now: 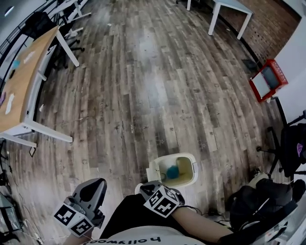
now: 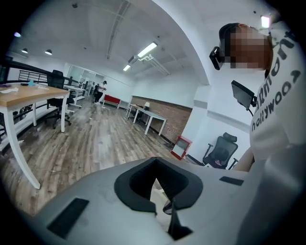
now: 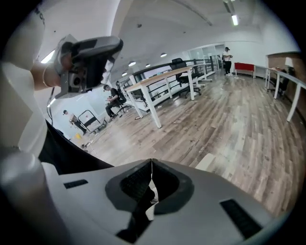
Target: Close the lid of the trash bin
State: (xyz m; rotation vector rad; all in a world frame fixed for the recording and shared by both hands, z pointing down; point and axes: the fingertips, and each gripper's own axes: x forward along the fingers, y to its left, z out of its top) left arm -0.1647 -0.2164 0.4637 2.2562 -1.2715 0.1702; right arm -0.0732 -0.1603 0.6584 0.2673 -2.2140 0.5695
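The cream trash bin (image 1: 178, 170) stands on the wood floor just in front of me, its top open, with something blue inside. Its lid (image 1: 154, 172) appears raised at the bin's left side. My right gripper (image 1: 146, 187) hovers just below and left of the bin, jaws together and holding nothing; a cream corner of the bin (image 3: 208, 162) shows past its jaws. My left gripper (image 1: 92, 190) is further left, near my body, also shut and empty. A cream surface (image 2: 158, 194) shows through the gap under its jaws.
A wooden desk (image 1: 21, 81) with white legs stands at the left. A red-framed box (image 1: 267, 80) leans at the right wall. A black office chair and dark bags (image 1: 260, 201) sit close to the bin's right. White tables (image 1: 229, 12) stand at the back.
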